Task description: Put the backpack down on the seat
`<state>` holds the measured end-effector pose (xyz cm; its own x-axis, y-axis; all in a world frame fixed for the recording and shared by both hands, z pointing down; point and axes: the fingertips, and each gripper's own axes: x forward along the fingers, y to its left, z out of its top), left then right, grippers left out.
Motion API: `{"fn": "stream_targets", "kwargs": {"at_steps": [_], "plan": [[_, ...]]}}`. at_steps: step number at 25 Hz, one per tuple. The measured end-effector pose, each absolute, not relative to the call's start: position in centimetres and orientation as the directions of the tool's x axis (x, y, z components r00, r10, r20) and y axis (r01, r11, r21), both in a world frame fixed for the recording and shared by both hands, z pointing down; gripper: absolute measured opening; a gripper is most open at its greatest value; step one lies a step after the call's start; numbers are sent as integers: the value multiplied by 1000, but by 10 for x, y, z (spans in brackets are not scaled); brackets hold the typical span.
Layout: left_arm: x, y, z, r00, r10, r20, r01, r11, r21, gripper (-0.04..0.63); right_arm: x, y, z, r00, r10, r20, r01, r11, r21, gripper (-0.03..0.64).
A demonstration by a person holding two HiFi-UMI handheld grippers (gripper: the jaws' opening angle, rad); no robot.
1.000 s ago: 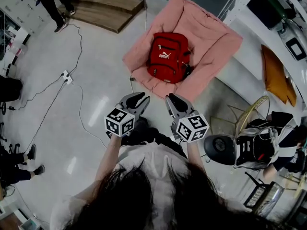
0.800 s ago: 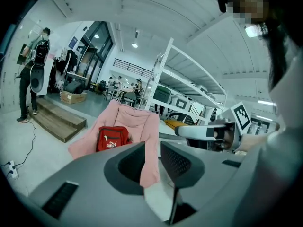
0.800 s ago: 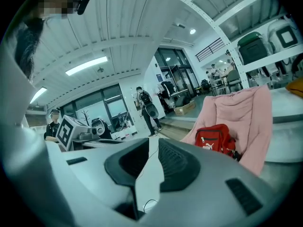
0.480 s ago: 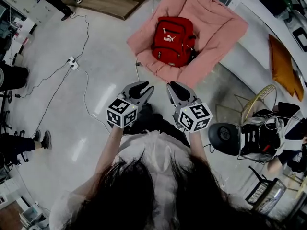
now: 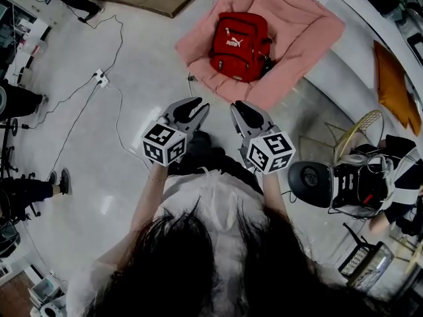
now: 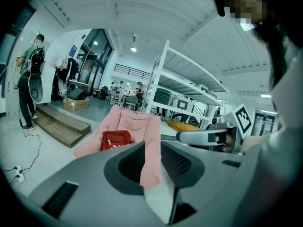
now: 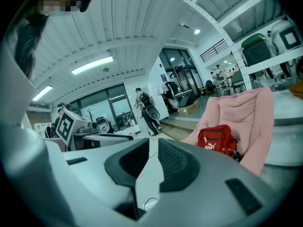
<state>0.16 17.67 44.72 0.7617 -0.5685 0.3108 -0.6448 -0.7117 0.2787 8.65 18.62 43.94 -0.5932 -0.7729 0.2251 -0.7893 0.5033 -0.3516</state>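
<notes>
Sitting on the seat (image 5: pixel 301 41): red backpack (image 5: pixel 239 38), logo side up, roughly mid-cushion, nothing touching it. Both grippers are well clear of the seat, side by side over the floor, tips aimed toward it. Left gripper (image 5: pixel 199 104) has its jaws a small gap apart, empty. Right gripper (image 5: pixel 236 106) has its jaws only a thin slit apart, also empty. Orange cushion (image 5: pixel 390 88) lies to the right of the seat.

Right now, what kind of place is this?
Probably a big workshop or lab hall: tall white shelves, a power strip lying on the bare floor, and a pink seat holding a red backpack.
</notes>
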Motion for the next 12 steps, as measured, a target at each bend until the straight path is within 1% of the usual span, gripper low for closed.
{"fn": "stream_targets", "kwargs": {"at_steps": [12], "plan": [[-31, 149, 441, 691, -658, 298, -722, -639, 265, 114, 100, 184, 445, -574, -785, 234, -802, 482, -353, 71]]}}
